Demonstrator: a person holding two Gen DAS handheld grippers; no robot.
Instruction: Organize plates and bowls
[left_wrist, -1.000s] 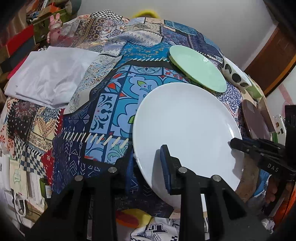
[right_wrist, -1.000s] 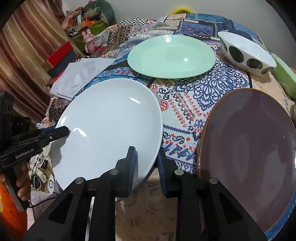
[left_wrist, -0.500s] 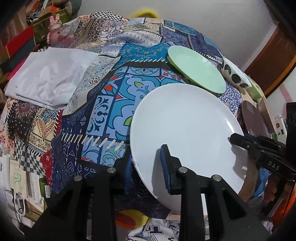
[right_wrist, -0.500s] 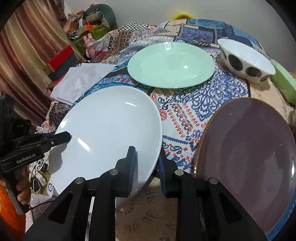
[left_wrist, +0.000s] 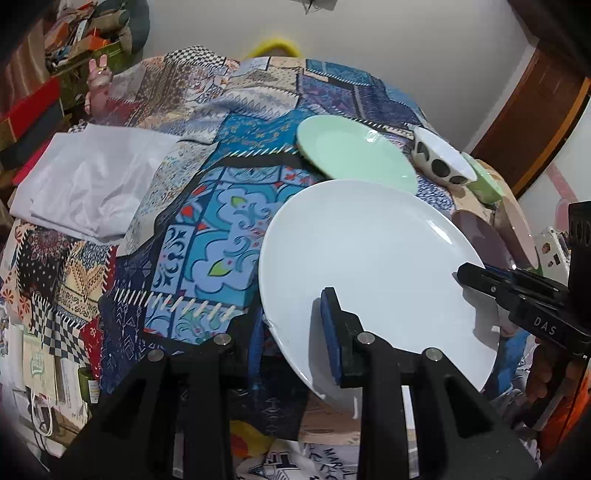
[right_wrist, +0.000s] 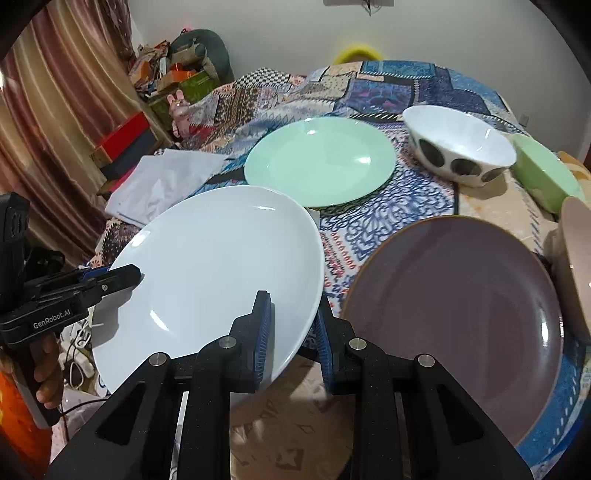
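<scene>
Both grippers hold the large white plate (left_wrist: 373, 266) by opposite rims, lifted off the patchwork tablecloth (left_wrist: 221, 206). My left gripper (left_wrist: 291, 325) is shut on its near left rim. My right gripper (right_wrist: 291, 328) is shut on its right rim, with the plate (right_wrist: 221, 266) tilted in the right wrist view. A mint green plate (right_wrist: 321, 160) lies behind it. A purple plate (right_wrist: 454, 306) lies to the right. A white bowl with black spots (right_wrist: 458, 147), a green bowl (right_wrist: 546, 177) and a pink bowl (right_wrist: 576, 266) stand at the far right.
A folded white cloth (left_wrist: 92, 177) lies on the left of the table. Boxes and clutter (right_wrist: 166, 77) stand beyond the table's left side, next to a curtain (right_wrist: 55, 122). A wooden door (left_wrist: 532, 110) is at the right.
The white plate has risen off the tablecloth and tilted, held by both grippers. Both cameras now sit higher and show more of the wall behind the table.
</scene>
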